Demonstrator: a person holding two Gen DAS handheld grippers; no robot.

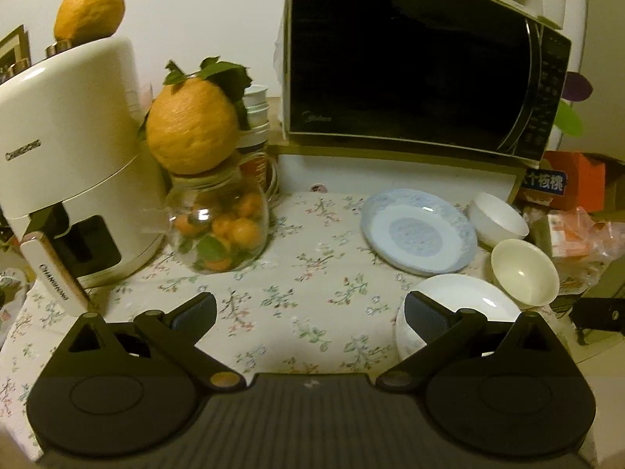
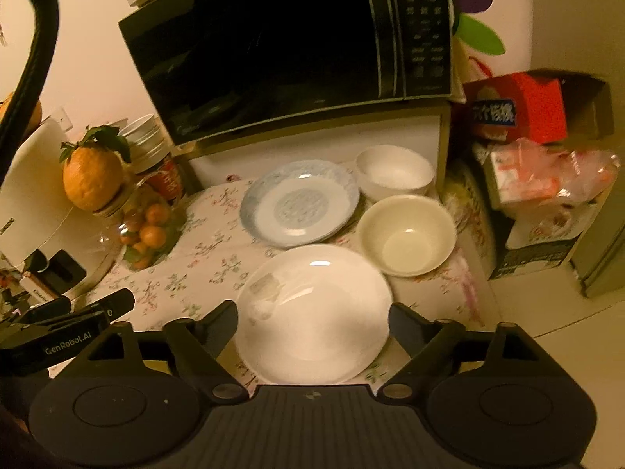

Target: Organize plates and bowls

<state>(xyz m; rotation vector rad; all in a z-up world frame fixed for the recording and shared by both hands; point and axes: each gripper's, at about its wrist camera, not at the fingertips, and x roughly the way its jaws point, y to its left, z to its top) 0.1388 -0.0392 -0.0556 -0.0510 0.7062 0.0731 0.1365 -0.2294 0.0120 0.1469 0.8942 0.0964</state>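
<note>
On the flowered tablecloth (image 2: 203, 258) lie a blue patterned plate (image 2: 300, 203) (image 1: 420, 230), a white bowl (image 2: 394, 172) (image 1: 498, 219), a cream bowl (image 2: 406, 234) (image 1: 525, 271) and a white deep plate (image 2: 320, 293) (image 1: 468, 299). My right gripper (image 2: 312, 320) is open and hangs over the white plate, which shows between its fingers; the pads do not press on it. My left gripper (image 1: 310, 312) is wide open over bare cloth, its right finger (image 1: 425, 312) overlapping the white plate's left rim. Nothing is held.
A black microwave (image 1: 410, 62) sits on a shelf behind the dishes. A white appliance (image 1: 78, 148) and a glass jar (image 1: 218, 226) of small oranges, topped by a large citrus (image 1: 191, 129), stand at left. A red box (image 2: 519, 105) and plastic bags (image 2: 547, 179) crowd the right.
</note>
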